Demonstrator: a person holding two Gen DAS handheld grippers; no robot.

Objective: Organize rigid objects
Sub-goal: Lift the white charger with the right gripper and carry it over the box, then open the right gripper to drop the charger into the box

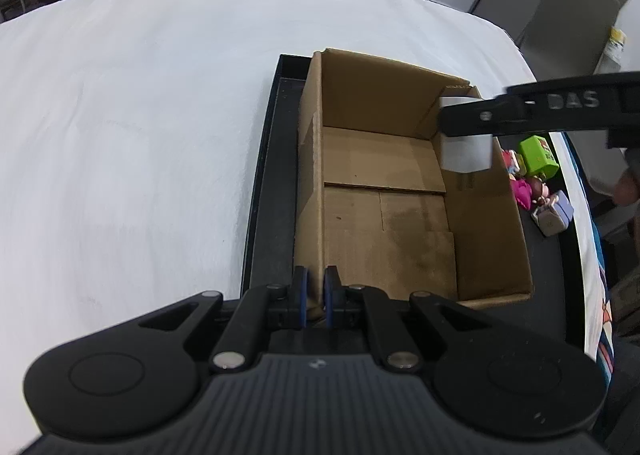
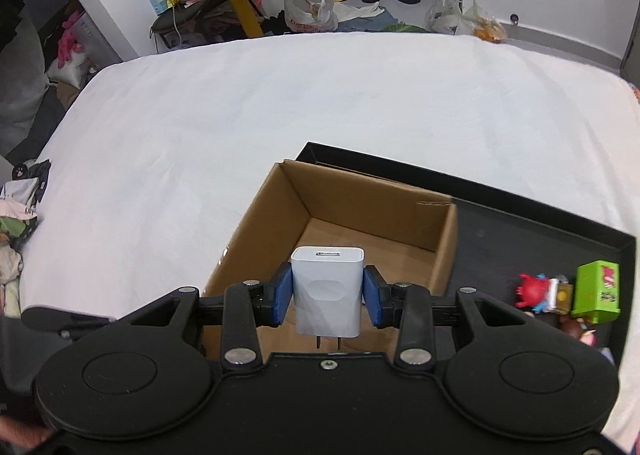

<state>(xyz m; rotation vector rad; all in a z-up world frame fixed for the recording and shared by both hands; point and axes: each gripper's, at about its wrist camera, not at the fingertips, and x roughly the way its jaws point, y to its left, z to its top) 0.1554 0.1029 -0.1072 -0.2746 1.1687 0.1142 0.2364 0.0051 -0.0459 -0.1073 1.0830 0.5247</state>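
An open cardboard box (image 1: 384, 191) stands in a black tray (image 1: 272, 183) on a white bed; its inside is bare. My left gripper (image 1: 316, 287) is shut on the box's near left wall. My right gripper (image 2: 327, 295) is shut on a white USB charger (image 2: 327, 291), prongs pointing back at the camera, held above the box (image 2: 360, 215). In the left wrist view the charger (image 1: 466, 153) hangs over the box's right wall, clamped by the right gripper's black finger (image 1: 500, 119). Small toys lie in the tray beside the box: a green cube (image 1: 538, 157), pink figures (image 1: 524, 191) and a lilac piece (image 1: 554, 213).
The white bed sheet (image 2: 280, 115) spreads wide to the left and beyond the tray (image 2: 520, 223). A red crab toy (image 2: 532, 291) and the green cube (image 2: 596, 291) sit at the tray's right end. Floor clutter, bags and slippers lie past the bed's far edge.
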